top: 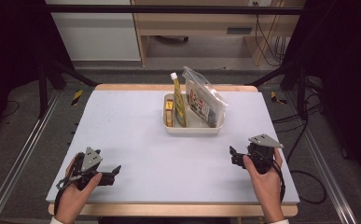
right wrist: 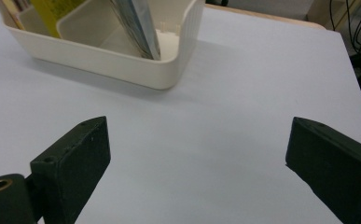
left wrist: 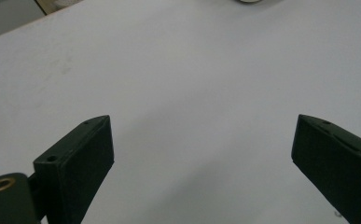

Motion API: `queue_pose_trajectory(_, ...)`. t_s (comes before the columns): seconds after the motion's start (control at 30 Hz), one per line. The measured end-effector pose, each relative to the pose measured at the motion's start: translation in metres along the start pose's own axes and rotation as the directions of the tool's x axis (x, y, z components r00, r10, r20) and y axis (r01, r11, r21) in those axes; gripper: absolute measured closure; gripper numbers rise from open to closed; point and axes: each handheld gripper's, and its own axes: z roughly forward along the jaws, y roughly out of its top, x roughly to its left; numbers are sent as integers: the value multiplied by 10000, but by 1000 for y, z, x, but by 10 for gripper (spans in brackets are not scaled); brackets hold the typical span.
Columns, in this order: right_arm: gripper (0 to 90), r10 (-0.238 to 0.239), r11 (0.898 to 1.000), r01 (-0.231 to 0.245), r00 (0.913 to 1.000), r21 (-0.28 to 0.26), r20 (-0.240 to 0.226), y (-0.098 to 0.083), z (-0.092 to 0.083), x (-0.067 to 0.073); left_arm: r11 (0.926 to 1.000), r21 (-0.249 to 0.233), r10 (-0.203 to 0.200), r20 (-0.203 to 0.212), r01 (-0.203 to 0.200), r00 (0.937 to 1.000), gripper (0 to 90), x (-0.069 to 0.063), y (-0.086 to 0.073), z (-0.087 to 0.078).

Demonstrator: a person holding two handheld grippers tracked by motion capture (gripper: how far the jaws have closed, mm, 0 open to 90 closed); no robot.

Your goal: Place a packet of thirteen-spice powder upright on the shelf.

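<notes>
A cream plastic bin (top: 194, 127) stands at the middle back of the pale table. In it stand a yellow tube with a white cap (top: 178, 102), a small orange pack (top: 169, 112) and a clear zip bag of printed packets (top: 205, 97). My left gripper (top: 115, 171) rests near the front left edge, open, nothing between its fingers (left wrist: 82, 158). My right gripper (top: 234, 154) is held at the front right, open and empty, fingers (right wrist: 78, 158) wide apart. The bin (right wrist: 122, 65) lies ahead and left of it, with the bag (right wrist: 138, 28) leaning inside.
The pale table top (top: 136, 126) has a wooden edge (top: 169, 210) at front and back. Metal rails and black frame legs flank it. Cables (top: 304, 140) trail off the right side. A wooden cabinet stands behind.
</notes>
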Motion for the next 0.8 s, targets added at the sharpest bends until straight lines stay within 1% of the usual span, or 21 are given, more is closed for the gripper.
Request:
queue_pose_trajectory(0.03,71,0,10000,0,10000,0,0,0,0,0,10000,0,0,0,0,10000,54,0,0,0)
queue_pose_trajectory(0.07,71,85,9999,-85,10000,121,37,-5,3,-4,10000,3,-15,2,15,10000,54,0,0,0)
queue_pose_trajectory(0.2,74,322,9989,-326,9994,324,117,-13,8,-12,10000,26,0,-13,0,10000,54,0,0,0)
queue_pose_trajectory(0.23,74,322,9989,-326,9994,324,117,-13,8,-12,10000,26,0,-13,0,10000,54,0,0,0)
queue_pose_trajectory(0.27,74,466,9982,-469,9989,361,101,-16,10,-16,10000,30,1,-14,0,10000,54,0,0,0)
queue_pose_trajectory(0.37,75,578,9975,-585,9982,405,166,-18,11,-19,10000,35,-3,-22,3,10000,54,0,0,0)
queue_pose_trajectory(0.4,76,719,9965,-727,9972,422,195,-20,13,-24,10000,47,18,-37,-18,10000,54,1,0,0)
queue_pose_trajectory(0.43,76,761,9961,-770,9969,425,220,-21,14,-26,10000,48,6,-36,-6,10000,54,1,0,0)
queue_pose_trajectory(0.57,76,909,9945,-922,9955,502,278,-24,17,-30,10000,68,10,-53,-9,10000,54,1,-1,0)
queue_pose_trajectory(0.6,76,1030,9929,-1046,9942,565,306,-25,19,-32,10000,74,11,-56,-11,10000,54,1,-1,0)
queue_pose_trajectory(0.63,77,1061,9925,-1079,9938,582,341,-26,19,-32,10000,77,13,-59,-12,10000,54,1,-1,0)
queue_pose_trajectory(0.67,77,979,9933,-997,9947,589,325,-26,20,-34,10000,82,17,-62,-16,10000,54,1,-1,0)
queue_pose_trajectory(0.7,78,1086,9920,-1105,9935,611,343,-27,21,-34,10000,85,5,-70,-5,10000,54,1,-1,0)
queue_pose_trajectory(0.8,79,1138,9916,-1158,9928,573,359,-28,23,-37,9999,108,-6,-108,7,9999,54,2,-1,1)
